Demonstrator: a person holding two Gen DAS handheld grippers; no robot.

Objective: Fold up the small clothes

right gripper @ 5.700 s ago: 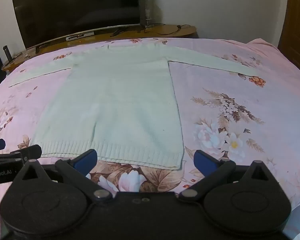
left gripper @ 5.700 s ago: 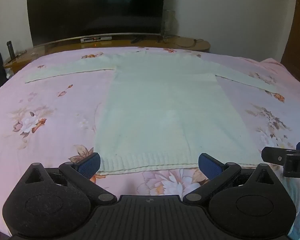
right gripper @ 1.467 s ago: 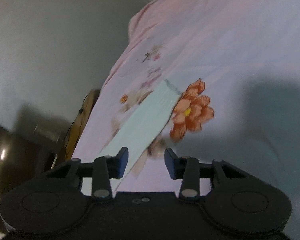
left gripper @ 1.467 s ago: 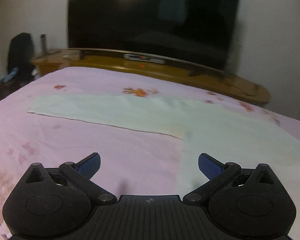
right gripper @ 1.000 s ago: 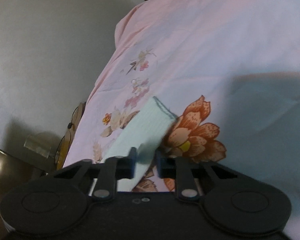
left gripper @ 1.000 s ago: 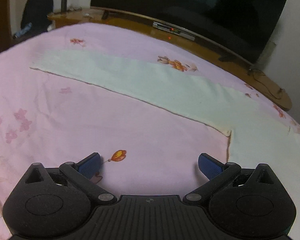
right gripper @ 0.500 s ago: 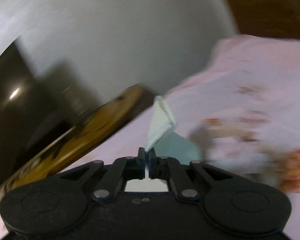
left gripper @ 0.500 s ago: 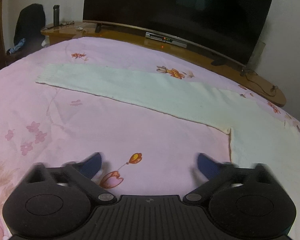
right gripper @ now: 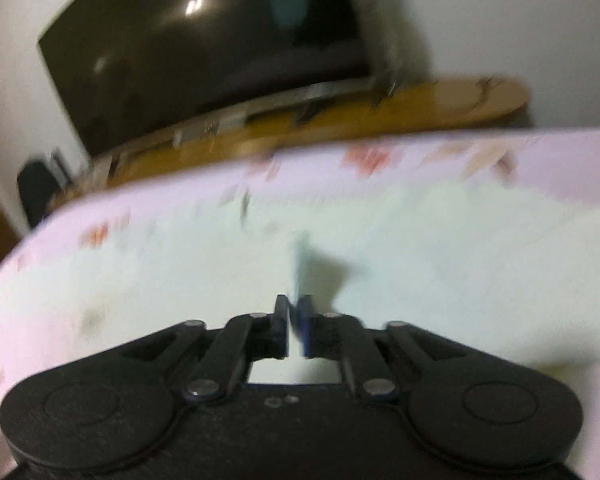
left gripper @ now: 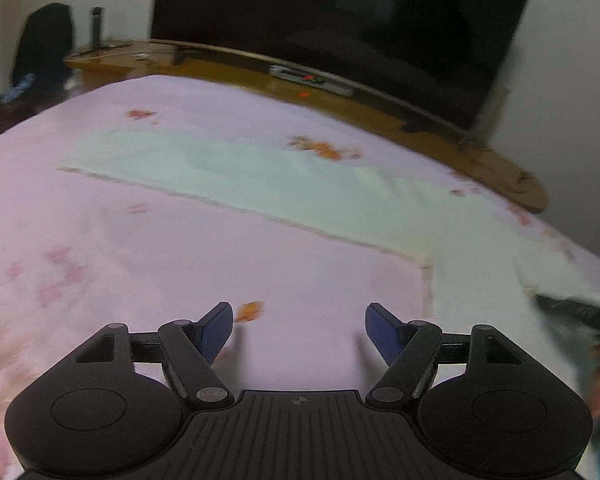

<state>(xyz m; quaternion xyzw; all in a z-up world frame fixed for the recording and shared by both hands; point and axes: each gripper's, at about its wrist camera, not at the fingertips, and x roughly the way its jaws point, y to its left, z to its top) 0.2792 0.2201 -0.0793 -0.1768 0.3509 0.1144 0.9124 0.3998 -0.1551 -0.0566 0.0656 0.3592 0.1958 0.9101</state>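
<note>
A pale mint knitted sweater [right gripper: 420, 248] lies flat on the pink flowered bedspread [left gripper: 180, 248]. In the left wrist view its left sleeve [left gripper: 228, 172] stretches across the bed ahead of my left gripper [left gripper: 298, 326], which is open and empty just above bare bedspread, short of the armpit corner. My right gripper [right gripper: 294, 312] is shut on the right sleeve's cuff [right gripper: 300, 264], held above the sweater's body. The right gripper also shows blurred at the left wrist view's right edge [left gripper: 576, 312].
A large dark television [left gripper: 340, 16] stands on a long wooden stand [left gripper: 340, 100] past the bed's far edge. A dark bag or chair [left gripper: 40, 52] and a bottle [left gripper: 96, 26] sit at the far left. Both views are motion-blurred.
My right gripper closed on the right sleeve's cuff, lifted it and swung it over the sweater's body. My left gripper narrowed its opening slightly and moved closer to the left sleeve.
</note>
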